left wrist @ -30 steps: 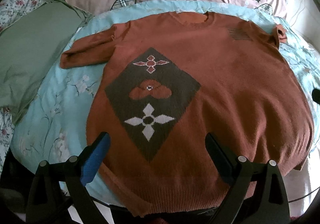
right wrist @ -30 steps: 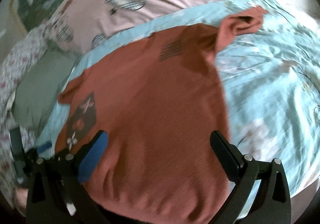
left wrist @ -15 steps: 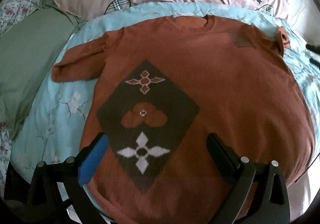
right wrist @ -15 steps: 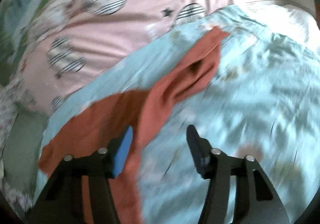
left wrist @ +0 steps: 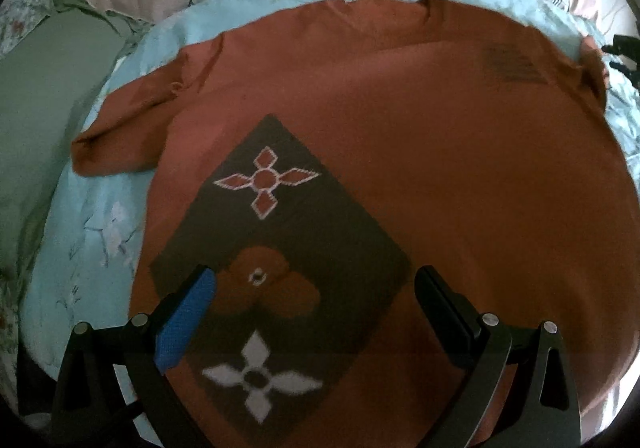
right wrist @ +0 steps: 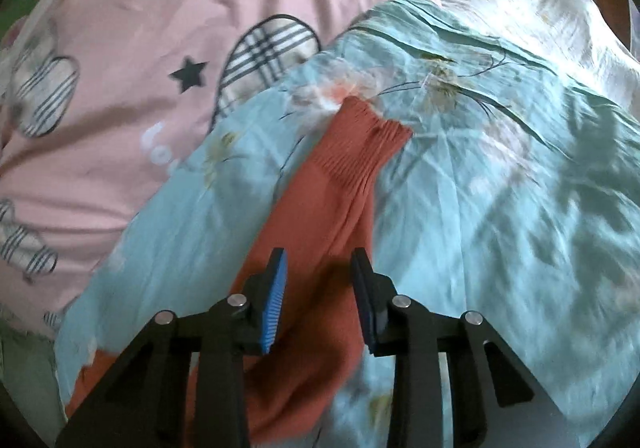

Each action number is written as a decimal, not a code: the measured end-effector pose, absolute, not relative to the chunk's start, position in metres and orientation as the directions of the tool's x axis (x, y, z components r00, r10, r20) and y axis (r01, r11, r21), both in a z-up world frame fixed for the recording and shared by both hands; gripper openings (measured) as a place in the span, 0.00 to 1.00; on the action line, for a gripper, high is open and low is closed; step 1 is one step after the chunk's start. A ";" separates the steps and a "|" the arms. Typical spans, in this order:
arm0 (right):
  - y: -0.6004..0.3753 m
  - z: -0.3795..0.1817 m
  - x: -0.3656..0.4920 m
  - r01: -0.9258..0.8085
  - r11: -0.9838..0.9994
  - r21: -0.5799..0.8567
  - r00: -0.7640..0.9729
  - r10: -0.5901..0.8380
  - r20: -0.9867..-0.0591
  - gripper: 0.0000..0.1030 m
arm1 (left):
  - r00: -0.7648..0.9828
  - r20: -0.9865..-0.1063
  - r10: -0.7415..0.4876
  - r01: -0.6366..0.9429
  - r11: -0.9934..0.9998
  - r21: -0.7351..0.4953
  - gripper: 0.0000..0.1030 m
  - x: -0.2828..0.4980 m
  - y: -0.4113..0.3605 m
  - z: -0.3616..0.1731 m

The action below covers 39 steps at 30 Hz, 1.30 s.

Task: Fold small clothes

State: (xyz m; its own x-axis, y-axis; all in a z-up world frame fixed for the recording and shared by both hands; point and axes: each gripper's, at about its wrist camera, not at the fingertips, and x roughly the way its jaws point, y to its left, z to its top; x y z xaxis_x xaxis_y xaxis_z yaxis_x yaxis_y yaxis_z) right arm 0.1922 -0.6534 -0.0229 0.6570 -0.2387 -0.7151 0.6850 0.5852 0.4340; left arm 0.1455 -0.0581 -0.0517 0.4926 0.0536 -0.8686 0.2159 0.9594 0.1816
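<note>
Our left gripper (left wrist: 312, 284) hovers spread wide above the sweater (left wrist: 420, 151); our right gripper (right wrist: 319, 268), half-spread, straddles its sleeve (right wrist: 340, 183).

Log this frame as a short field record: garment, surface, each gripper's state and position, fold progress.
garment: rust-orange sweater, spread flat, front up, dark diamond motif
surface: light blue floral sheet on a bed, pink quilt behind
left gripper: open, over the lower front of the sweater, holding nothing
right gripper: open, jaws narrowed, straddling the sleeve short of its ribbed cuff
fold progress: no fold made yet; both sleeves lie out
</note>
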 end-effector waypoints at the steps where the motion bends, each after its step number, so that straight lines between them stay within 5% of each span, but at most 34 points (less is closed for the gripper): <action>1: -0.659 -0.025 0.195 0.688 0.578 0.438 0.656 -0.237 -0.717 0.34 | 0.484 -0.873 0.053 0.215 0.960 0.177 0.97 0.151 -0.061 -0.055; 4: -0.670 -0.030 0.205 0.703 0.570 0.426 0.639 -0.243 -0.730 0.28 | 0.473 -0.879 0.056 0.220 0.959 0.179 0.97 0.160 -0.066 -0.061; 6: -0.667 -0.026 0.209 0.683 0.598 0.419 0.650 -0.235 -0.723 0.08 | 0.466 -0.883 0.058 0.227 0.957 0.182 0.97 0.164 -0.070 -0.064; 11: -0.623 0.001 0.213 0.550 0.711 0.438 0.736 -0.165 -0.656 0.07 | 0.461 -0.886 0.045 0.239 0.956 0.172 0.97 0.162 -0.077 -0.066; 18: -0.491 0.024 0.237 0.247 0.836 0.490 0.794 0.116 -0.597 0.07 | 0.484 -0.875 -0.012 0.247 0.961 0.123 0.97 0.151 -0.073 -0.056; 30: -0.230 0.017 0.278 -0.229 0.756 0.613 0.623 0.598 -0.504 0.07 | 0.508 -0.858 -0.083 0.185 0.983 0.014 0.97 0.137 -0.029 -0.040; 39: -0.146 -0.036 0.294 -0.264 0.735 0.625 0.432 0.669 -0.604 0.11 | 0.487 -0.861 -0.147 0.089 0.989 -0.118 0.97 0.139 0.016 -0.045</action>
